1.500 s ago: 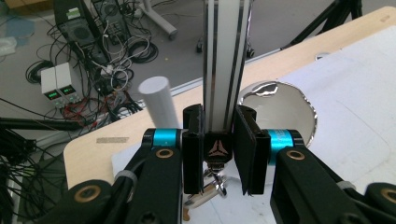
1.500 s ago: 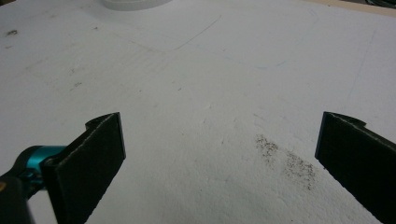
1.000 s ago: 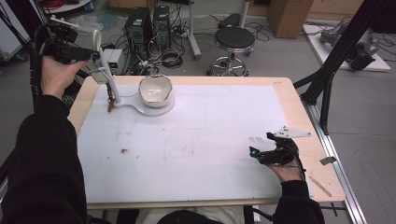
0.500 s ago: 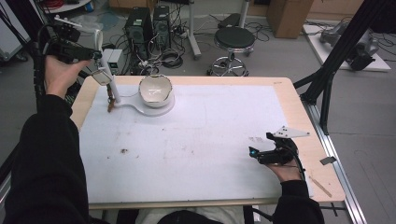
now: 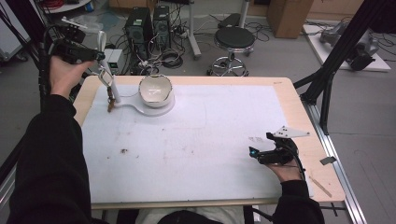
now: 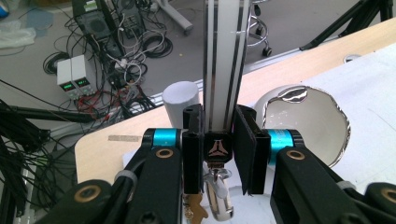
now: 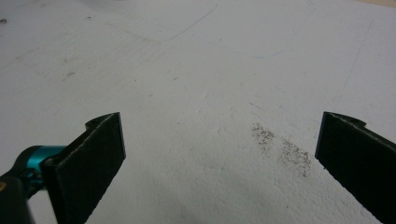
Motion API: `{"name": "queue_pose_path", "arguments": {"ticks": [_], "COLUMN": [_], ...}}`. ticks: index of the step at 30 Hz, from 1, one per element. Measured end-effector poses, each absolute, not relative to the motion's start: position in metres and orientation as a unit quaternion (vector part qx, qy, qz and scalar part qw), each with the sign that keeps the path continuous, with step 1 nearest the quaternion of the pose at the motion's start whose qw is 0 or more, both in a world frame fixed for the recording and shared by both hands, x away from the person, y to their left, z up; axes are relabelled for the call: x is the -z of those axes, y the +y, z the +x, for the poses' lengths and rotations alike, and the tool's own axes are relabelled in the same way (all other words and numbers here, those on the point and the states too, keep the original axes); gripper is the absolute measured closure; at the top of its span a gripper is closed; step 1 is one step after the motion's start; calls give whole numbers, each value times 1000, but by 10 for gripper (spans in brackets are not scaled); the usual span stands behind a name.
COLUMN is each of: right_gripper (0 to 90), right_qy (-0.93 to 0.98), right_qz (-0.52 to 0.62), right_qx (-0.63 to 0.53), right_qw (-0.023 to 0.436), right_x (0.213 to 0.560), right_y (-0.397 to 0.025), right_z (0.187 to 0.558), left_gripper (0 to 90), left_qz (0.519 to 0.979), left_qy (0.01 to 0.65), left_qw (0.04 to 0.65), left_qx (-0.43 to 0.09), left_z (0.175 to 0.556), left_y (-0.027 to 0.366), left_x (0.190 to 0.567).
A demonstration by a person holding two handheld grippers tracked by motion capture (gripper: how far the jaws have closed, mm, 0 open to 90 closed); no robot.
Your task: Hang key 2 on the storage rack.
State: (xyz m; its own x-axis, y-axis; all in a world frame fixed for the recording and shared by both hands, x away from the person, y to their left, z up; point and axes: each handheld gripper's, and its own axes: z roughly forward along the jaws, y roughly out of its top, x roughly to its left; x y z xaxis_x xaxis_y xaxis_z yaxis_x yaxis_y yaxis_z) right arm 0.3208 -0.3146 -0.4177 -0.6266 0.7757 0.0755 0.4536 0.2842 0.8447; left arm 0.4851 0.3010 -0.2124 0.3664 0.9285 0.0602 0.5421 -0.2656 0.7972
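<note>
While a white bowl [image 5: 154, 88] sits on its white base [image 5: 148, 108] at the far left of the desk [image 5: 299, 116], the left tongs [image 5: 103, 70] hover beside it, pinching a flat white strip with dark edges [image 6: 225, 65]. Well apart, near the right edge, the right tongs [image 5: 256, 145] rest on the white mat [image 7: 196, 84], spread wide beside a dark smudge [image 7: 282, 149].

The light is soft and even, and it comes from above. The white table [image 5: 196, 140] looks bright with only faint shadows. The bowl [image 6: 303, 119] has a shiny glare on its rim. Up close, the left tool [image 6: 219, 154] looks a bit blurry.
</note>
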Motion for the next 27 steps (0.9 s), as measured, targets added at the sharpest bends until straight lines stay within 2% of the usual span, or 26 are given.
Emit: {"name": "queue_pose_path", "arguments": {"ticks": [10,11,13,17,23,27], "right_gripper": [5,6,6,6,6,6], "right_qy": [780,781,782,781,782,781], "right_qz": [394,394,392,396,396,396], "right_qx": [-451,-451,-450,-449,-448,-448], "right_qw": [179,180,181,178,178,178], "right_x": [417,417,418,418,418,418], "right_y": [-315,-315,-315,-315,-315,-315], "right_z": [320,320,321,321,321,322], "left_gripper": [729,688,540,354,29,17], "left_qz": [750,748,747,745,751,745], "left_qy": [499,499,502,495,480,468], "left_qw": [352,359,359,373,404,429], "left_qx": [-255,-251,-247,-246,-207,-205], "left_z": [489,489,489,485,480,473], "left_y": [294,294,295,298,301,303], "left_x": [222,223,224,227,231,232]}}
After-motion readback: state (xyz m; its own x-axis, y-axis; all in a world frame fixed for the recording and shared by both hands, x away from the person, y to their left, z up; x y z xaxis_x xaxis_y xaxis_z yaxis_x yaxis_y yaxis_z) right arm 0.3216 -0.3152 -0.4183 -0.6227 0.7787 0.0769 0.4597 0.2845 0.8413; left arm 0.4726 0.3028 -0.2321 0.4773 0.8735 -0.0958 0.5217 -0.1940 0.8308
